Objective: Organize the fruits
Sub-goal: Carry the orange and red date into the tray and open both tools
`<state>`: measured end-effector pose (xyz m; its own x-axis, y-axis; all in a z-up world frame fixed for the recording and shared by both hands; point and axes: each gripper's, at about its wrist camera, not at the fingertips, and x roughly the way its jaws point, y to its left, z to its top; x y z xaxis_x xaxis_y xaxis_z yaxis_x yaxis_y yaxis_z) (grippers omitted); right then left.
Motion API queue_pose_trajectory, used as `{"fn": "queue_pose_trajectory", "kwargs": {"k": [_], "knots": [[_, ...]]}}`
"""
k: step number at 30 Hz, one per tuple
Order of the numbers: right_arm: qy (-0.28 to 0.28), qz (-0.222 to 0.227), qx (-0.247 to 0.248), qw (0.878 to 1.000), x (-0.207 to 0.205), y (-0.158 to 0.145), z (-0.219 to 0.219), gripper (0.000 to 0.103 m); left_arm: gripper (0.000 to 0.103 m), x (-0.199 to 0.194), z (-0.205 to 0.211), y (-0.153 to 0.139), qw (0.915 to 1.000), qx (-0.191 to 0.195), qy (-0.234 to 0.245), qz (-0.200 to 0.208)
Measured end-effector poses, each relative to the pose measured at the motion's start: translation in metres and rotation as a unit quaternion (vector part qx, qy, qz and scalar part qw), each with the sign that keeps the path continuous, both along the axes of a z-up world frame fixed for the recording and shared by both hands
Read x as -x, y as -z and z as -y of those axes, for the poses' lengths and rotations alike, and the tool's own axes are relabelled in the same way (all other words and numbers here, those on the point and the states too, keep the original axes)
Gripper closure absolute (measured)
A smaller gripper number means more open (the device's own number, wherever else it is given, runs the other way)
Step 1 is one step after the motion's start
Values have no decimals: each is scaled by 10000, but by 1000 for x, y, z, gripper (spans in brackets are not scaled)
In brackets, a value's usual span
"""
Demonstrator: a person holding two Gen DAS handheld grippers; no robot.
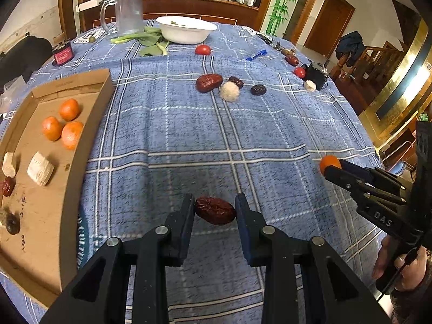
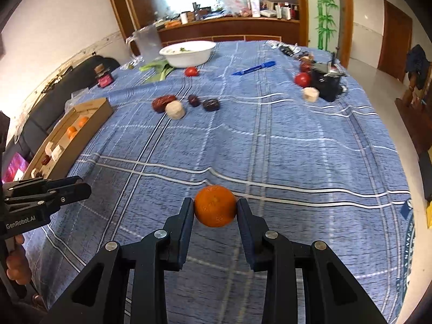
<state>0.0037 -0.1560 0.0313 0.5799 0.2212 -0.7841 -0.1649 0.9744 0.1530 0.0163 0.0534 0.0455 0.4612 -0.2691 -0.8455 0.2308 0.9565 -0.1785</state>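
Left wrist view: left hand-held gripper [image 1: 215, 210] pinching wrinkled date [image 1: 215, 210], right hand-held gripper [image 2: 215, 206] clamping tangerine [image 2: 215, 206]; risking slipping, rolling off bench [image 2: 297, 148].

The cardboard tray [image 1: 81, 135] runs off the left wrist view's left edge, a small dark fruit [image 1: 12, 224] in it too blurred to name, while the right tool [image 1: 330, 168] covers most of the orange [image 1: 328, 162] there.
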Motion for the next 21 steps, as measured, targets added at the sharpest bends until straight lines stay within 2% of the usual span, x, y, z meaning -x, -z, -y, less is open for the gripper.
{"fn": "queue_pose_trajectory", "kwargs": {"k": [9, 12, 21], "knots": [[53, -172, 246, 9995, -9, 15, -12, 67, 74, 5, -13, 5, 10000, -57, -6, -49], [-15, -167, 486, 9987, -10, 20, -16, 67, 74, 7, -15, 4, 10000, -21, -5, -67], [-146, 85, 525, 9985, 0, -5, -27, 67, 74, 12, -20, -10, 9999, 80, -42, 48]]}}
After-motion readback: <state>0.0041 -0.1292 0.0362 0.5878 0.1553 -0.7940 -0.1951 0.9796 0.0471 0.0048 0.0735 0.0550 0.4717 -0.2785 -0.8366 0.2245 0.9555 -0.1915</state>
